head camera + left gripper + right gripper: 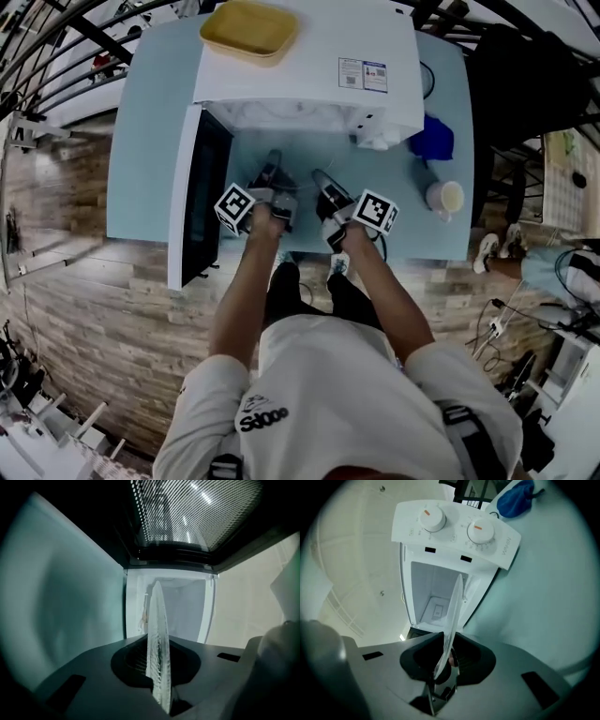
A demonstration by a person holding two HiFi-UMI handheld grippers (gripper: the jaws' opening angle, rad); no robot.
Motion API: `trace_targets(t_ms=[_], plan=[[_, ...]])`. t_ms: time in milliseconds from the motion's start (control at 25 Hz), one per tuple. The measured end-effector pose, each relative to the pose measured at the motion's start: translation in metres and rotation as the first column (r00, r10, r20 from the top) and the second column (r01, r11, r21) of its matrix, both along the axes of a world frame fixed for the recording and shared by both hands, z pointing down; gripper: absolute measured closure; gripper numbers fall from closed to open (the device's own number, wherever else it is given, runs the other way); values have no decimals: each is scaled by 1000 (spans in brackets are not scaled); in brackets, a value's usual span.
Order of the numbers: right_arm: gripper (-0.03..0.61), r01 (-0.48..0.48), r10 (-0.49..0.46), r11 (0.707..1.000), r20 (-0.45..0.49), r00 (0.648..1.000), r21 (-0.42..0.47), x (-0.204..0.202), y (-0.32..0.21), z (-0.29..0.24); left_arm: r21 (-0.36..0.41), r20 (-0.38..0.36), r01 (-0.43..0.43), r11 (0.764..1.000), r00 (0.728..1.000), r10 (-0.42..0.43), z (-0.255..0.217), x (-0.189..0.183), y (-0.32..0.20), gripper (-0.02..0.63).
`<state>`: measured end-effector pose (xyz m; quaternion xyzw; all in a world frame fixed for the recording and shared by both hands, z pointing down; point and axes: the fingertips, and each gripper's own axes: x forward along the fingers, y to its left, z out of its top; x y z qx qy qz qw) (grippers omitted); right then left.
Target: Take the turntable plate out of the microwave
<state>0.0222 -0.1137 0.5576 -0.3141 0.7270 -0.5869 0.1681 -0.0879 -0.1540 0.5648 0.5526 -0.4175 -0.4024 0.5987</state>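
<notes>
The left gripper [158,670] was clamped tight on the rim of the glass turntable plate [157,620], and the right gripper [443,660] pinched the same rim, holding it just outside the open microwave [454,531], over the table [150,141]. Both holds were narrow pinches on smooth glass. Any slackening, or the hands drifting apart, could have let it twist, slip and shatter.

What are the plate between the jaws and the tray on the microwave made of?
The plate looks like clear glass: see-through, glossy, with a ribbed pattern. The tray is probably plastic: matte yellow, smooth rounded rim, not certain.
</notes>
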Motion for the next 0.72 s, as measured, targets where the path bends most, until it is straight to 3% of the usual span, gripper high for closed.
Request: trace_targets(t_ms=[240,400,520,640,720], plan=[[526,33,-34,998,20,999,57,31,1,-34,42,30,-22,999,999,21,-39,27,49,575],[526,83,-86,990,21,996,111,35,10,-60,111,29,-16,994,999,13,-71,41,74,575],[526,130,-125,973,-39,991,191,45,21,-77,179,50,-7,984,999,-2,-95,50,90,575],[526,157,-173,959,46,984,237,45,43,-110,240,61,8,971,998,-23,-121,58,111,575],[526,180,-194,950,29,981,254,50,57,-123,274,73,12,962,997,-33,-136,62,125,575]])
